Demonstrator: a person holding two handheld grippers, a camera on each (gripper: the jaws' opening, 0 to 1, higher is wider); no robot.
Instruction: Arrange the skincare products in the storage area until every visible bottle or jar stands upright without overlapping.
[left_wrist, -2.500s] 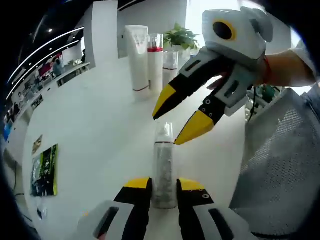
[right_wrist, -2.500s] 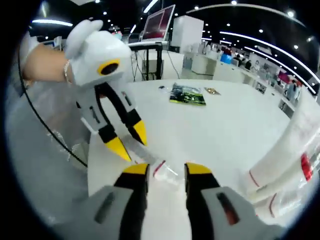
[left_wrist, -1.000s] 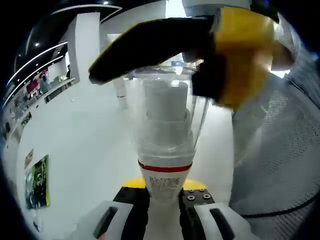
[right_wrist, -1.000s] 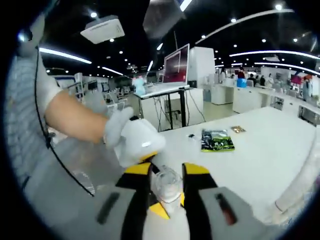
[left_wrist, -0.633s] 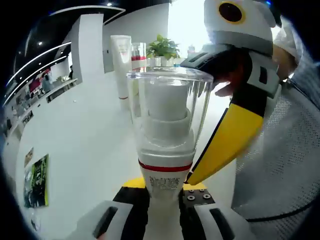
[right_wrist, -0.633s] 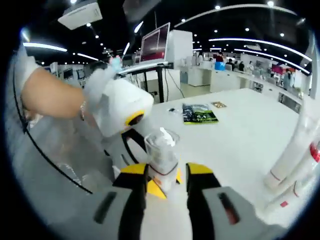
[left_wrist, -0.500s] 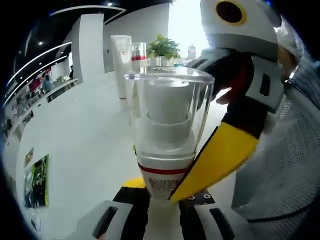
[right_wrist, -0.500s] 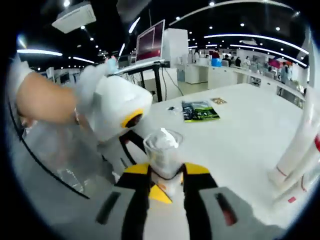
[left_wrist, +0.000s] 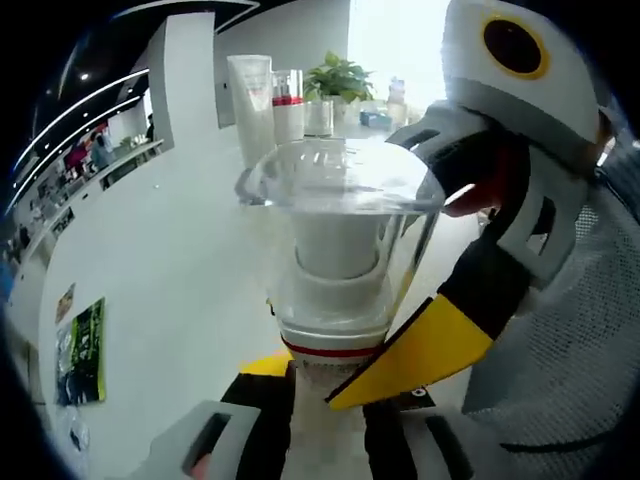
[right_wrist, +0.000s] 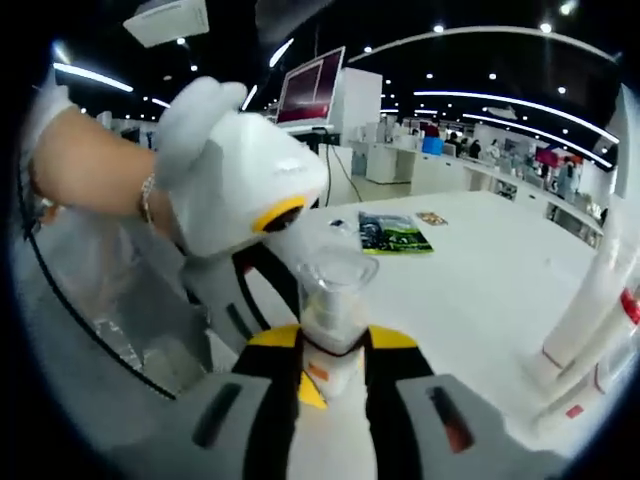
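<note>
Your left gripper (left_wrist: 325, 395) still clamps the bottle (left_wrist: 340, 250), now closer than half a second ago; your right gripper (right_wrist: 330, 350) has closed around its neck above the table (left_wrist: 170, 240).

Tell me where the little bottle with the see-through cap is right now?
The small white bottle with the clear plastic cap stands between both grippers: low-centre in the left gripper view, held by the left gripper, with the right gripper closing round its neck.

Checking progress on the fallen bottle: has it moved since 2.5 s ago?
Yes. The clear-capped bottle, then lying flat on the white table, is now raised cap-up in the left claw.
</note>
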